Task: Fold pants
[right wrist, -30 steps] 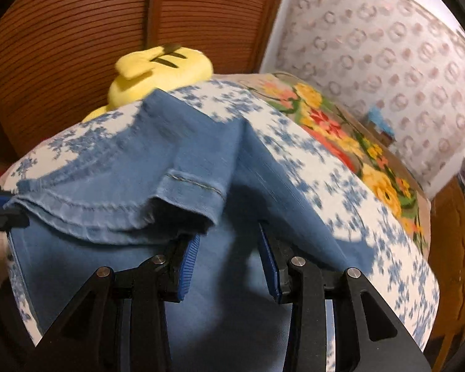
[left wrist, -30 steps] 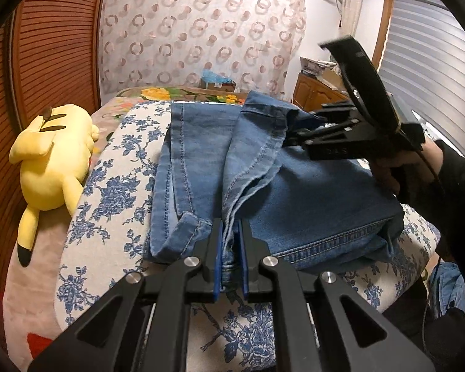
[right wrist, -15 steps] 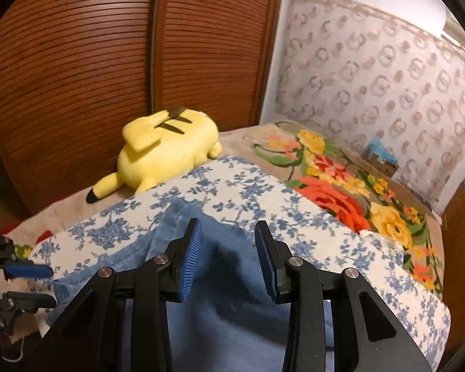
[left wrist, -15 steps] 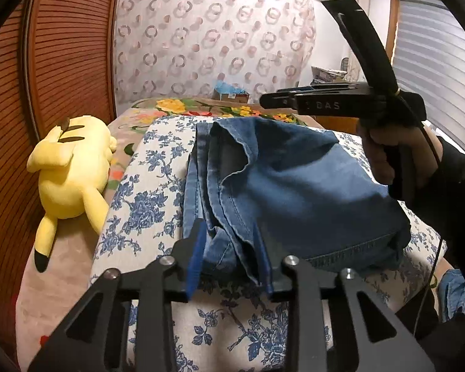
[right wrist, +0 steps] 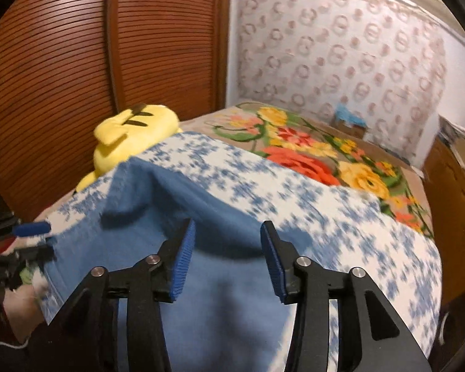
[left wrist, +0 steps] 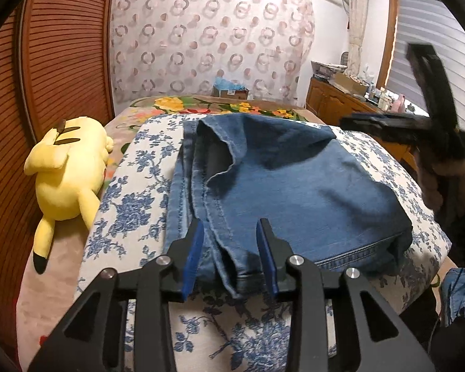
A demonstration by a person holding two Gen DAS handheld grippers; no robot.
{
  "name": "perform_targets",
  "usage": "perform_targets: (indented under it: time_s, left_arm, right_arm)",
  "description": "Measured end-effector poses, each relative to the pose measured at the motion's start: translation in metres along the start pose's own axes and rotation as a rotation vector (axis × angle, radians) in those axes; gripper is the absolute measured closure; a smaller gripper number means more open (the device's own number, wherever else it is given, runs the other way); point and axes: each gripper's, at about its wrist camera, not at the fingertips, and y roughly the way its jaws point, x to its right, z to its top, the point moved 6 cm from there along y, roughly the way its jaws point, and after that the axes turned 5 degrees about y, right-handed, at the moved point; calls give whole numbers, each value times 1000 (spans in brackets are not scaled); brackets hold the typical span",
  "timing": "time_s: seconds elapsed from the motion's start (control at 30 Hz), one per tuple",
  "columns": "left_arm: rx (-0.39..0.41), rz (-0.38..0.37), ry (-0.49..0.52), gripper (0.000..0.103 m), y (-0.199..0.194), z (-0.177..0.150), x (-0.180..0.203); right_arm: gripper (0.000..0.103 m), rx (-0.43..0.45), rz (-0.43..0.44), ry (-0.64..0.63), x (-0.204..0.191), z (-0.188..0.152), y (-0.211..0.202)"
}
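Folded jeans [left wrist: 294, 186] flat on bed [left wrist: 133, 186]; left claw [left wrist: 231, 257] opening astride hem, right claw [right wrist: 228, 257] opening above, empty.

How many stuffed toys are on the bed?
1: a yellow stuffed toy lying on the bed's left side, beside the jeans. Others may be hidden.

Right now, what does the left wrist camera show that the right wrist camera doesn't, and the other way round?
Only the left wrist view shows the jeans' near hem lying between the left gripper's opening jaws, untouched, and the hand holding the right gripper. Only the right wrist view shows the right gripper's opening jaws with nothing between them, above the denim. Both show the folded jeans, the blue floral cushion and the yellow plush toy.
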Motion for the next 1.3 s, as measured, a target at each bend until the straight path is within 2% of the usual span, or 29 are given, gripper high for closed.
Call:
perform_targets:
  time_s: [0.1,0.23,0.5,0.77,0.87,1.07,1.17,1.23,1.3]
  left_arm:
    - [1,-10,10,69,1,2,9]
    - [-8,-20,28,69,5,3,20]
    - [-33,-39,59,69,15,2,38]
    - [-60,-37,55,69,27,-2,40]
    - [-61,-37,54,69,27,-3,41]
    - [-65,-38,56,69,29,-5,42]
    - [-69,-40,54,69,30,-7,41]
    - [-72,-41,54,69,31,-8,40]
    - [-76,-40,55,69,33,-10,39]
  right_arm:
    - [48,-5,-12,38,13,-21,-18]
    - [48,-39,-16,89,22,-53,-32]
    - [48,-106,0,114,19,-97,-23]
    - [48,-51,-6,116,38,-66,-11]
    - [48,-47,-20,104,48,-49,7]
    - [49,-96,-23,121,67,-23,56]
    - [57,-114,8,151,73,-11,75]
    - [75,-114,36,181,74,-4,81]
    - [82,-59,63,205,75,10,78]
